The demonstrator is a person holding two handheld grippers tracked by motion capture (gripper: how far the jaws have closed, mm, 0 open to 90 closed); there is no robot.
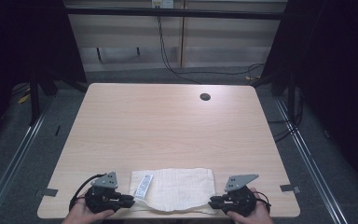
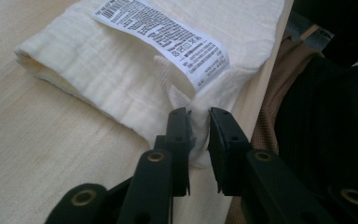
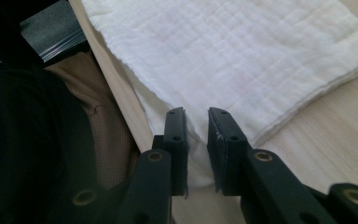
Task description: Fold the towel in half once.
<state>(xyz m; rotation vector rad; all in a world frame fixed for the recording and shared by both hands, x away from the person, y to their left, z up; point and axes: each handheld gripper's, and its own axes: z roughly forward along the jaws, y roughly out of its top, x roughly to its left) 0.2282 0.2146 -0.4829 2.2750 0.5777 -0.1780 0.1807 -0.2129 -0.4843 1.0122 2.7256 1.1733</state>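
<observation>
A folded white cloth (image 1: 177, 189) lies at the table's near edge, with a printed white label (image 1: 143, 185) on its left end. My left gripper (image 1: 131, 201) sits at the cloth's near left corner. In the left gripper view the jaws (image 2: 198, 116) are closed to a narrow gap on that corner of the cloth (image 2: 121, 79), just below the label (image 2: 168, 37). My right gripper (image 1: 210, 202) is at the near right corner. In the right gripper view its jaws (image 3: 196, 116) pinch the edge of the cloth (image 3: 242, 51) where it hangs over the table edge.
The wooden table (image 1: 168, 121) has a round cable hole (image 1: 205, 97) at the back right. Small tape pieces (image 1: 50, 192) mark its near corners. The person's lap lies just below the table edge. Cables run over the floor behind the table.
</observation>
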